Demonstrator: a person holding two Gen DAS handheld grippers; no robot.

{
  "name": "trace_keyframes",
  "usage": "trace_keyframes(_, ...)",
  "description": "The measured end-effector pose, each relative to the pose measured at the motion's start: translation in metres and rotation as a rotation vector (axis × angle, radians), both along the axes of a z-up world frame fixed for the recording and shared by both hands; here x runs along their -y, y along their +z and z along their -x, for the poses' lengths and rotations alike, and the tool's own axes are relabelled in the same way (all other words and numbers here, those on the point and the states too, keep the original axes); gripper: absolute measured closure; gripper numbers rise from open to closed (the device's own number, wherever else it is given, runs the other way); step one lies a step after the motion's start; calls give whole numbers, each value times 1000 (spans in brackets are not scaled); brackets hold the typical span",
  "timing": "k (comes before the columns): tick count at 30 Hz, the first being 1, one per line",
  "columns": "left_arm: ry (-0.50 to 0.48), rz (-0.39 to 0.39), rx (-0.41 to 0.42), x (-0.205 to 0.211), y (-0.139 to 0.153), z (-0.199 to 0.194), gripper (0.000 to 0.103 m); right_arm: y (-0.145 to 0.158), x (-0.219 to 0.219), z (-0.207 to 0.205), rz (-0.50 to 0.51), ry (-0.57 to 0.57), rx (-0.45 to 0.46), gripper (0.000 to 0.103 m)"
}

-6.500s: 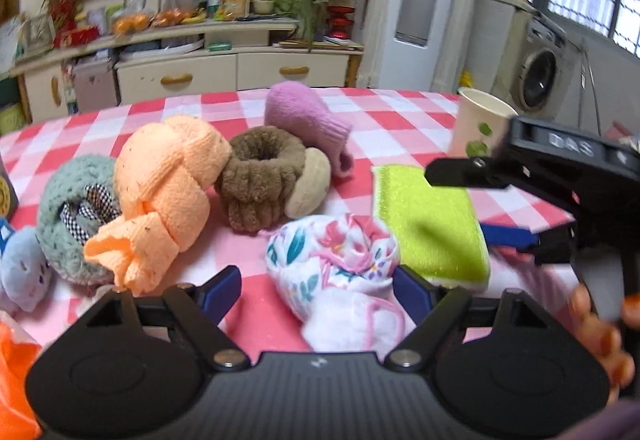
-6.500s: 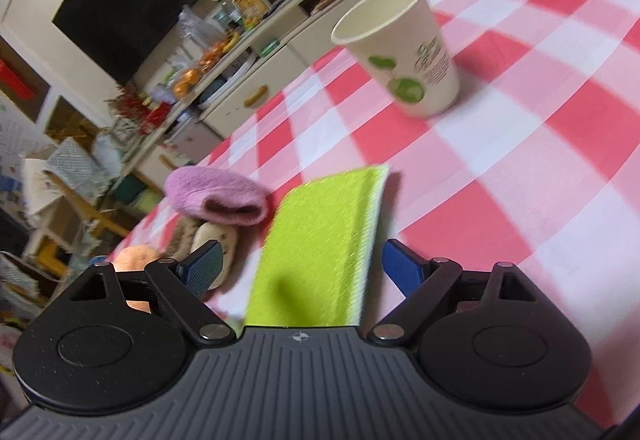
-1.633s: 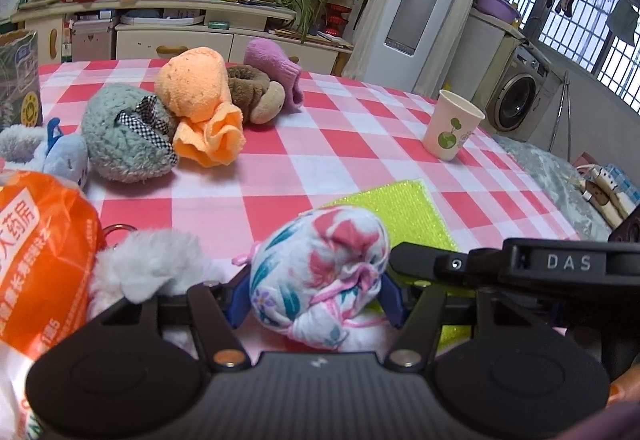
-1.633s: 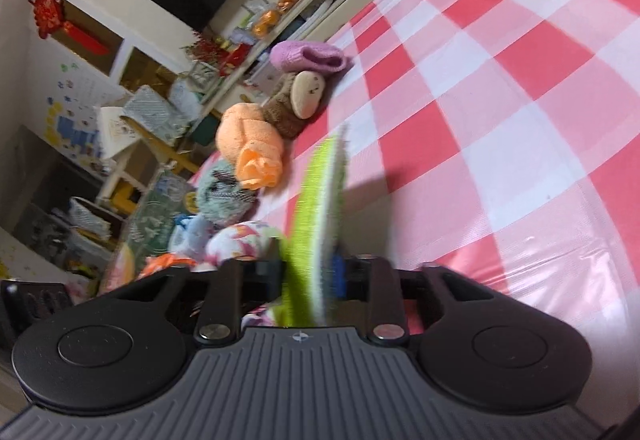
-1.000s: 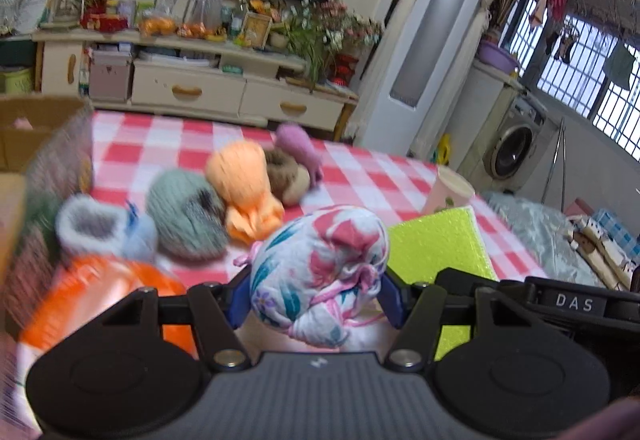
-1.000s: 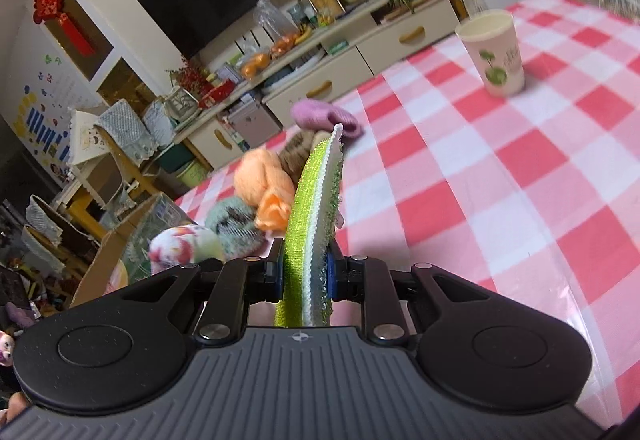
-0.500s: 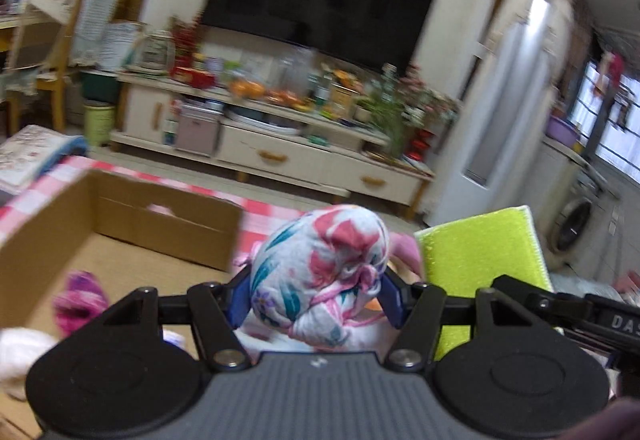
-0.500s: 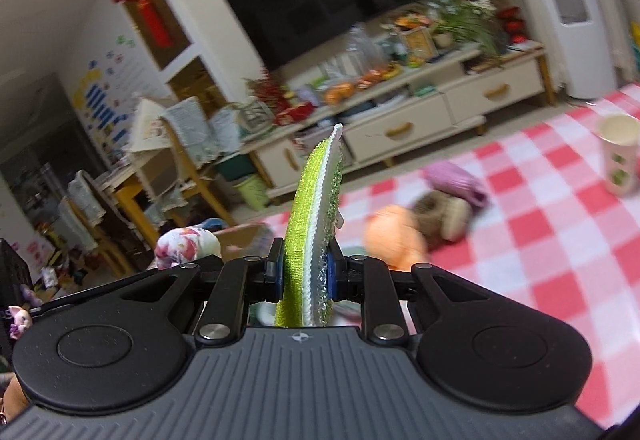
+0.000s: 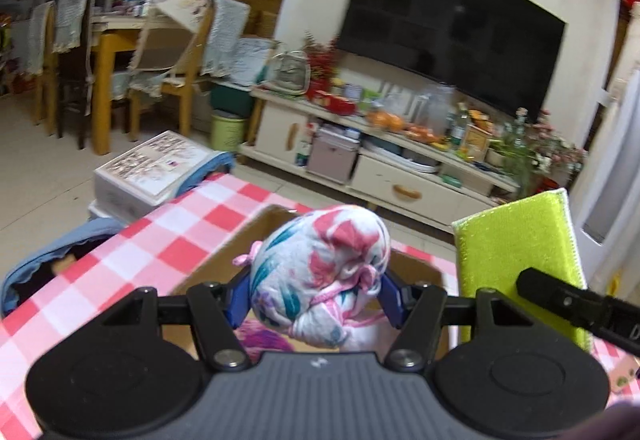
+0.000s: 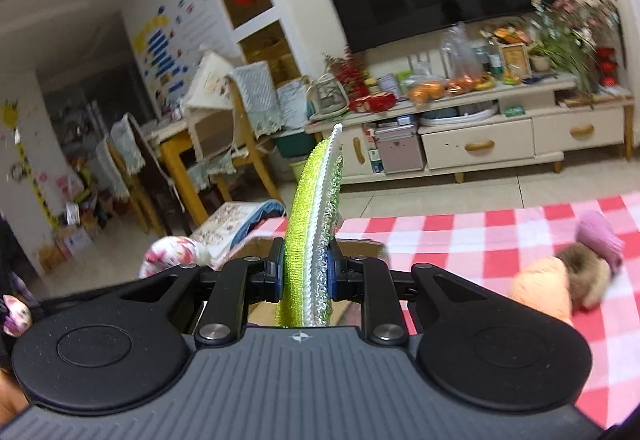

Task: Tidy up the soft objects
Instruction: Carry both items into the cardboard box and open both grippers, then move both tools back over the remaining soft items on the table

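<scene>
The left gripper (image 9: 316,296) pinches a floral cloth bundle (image 9: 320,272) between its blue pads, and the bundle bulges out above and below them; the right gripper (image 10: 306,276) is pressed together on a green scrubbing pad (image 10: 310,240), which stands on edge and reaches up past the fingers. Both loads are lifted off the checked tablecloth (image 9: 168,236); in the left wrist view a cardboard box (image 9: 256,228) lies open just under and ahead of the bundle, with something pink and purple already inside, though it is too hidden to name.

The step in hand is, as it seems, the drop of both soft things into this box. To do it well, the person should bring each gripper fully over the opening before the fingers part; the bundle is round and springy, so it is better to lower it close to the contents than to release it from high. The pad is flat and stiff enough to stand, so it may catch on the box wall; tilting it toward the inside should help. The two grippers are near each other, so one release at a time is safer. An orange cloth (image 10: 544,288), a brown plush piece (image 10: 588,276) and a purple knit piece (image 10: 600,236) lie on the table at the right and wait for their turn.
</scene>
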State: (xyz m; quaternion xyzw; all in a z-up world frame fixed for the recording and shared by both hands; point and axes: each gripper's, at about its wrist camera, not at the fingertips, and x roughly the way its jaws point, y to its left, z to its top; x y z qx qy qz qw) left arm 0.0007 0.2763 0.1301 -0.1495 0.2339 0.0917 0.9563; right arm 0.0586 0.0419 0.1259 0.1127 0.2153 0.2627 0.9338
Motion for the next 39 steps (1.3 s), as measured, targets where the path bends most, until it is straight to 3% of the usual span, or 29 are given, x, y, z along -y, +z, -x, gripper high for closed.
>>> trace_keyframes(8,33,-3,-49,-14,-9,-2,40,-13,-36,-18,57,70,-48,78)
trace_keyframes(11,45,-32,-57,-12,-9,-2,33,-21,-44,-16,121,72,-56,67)
trace_keyframes(12,46,-47,-55,-10,-8,-1,26,-23,-43,-14,129,67,-59,53)
trace_keyframes(13,49,-58,-50,-9,-6,0,18,-24,-42,-11,124,59,-58,29)
trace_keyframes(15,58,-71,-37,-7,-4,2,11,-22,-32,-3,93,35,-49,3)
trace_keyframes(22,39,-71,-31,-1,-1,4,2,-17,6,23,24,-91,-49,0)
trace_keyframes(30,-15,-83,-31,19,0,5,1,-19,57,55,-53,-227,-79,0)
trace_keyframes(39,-72,-113,-38,46,-2,3,1,-22,85,79,-63,-301,-76,0)
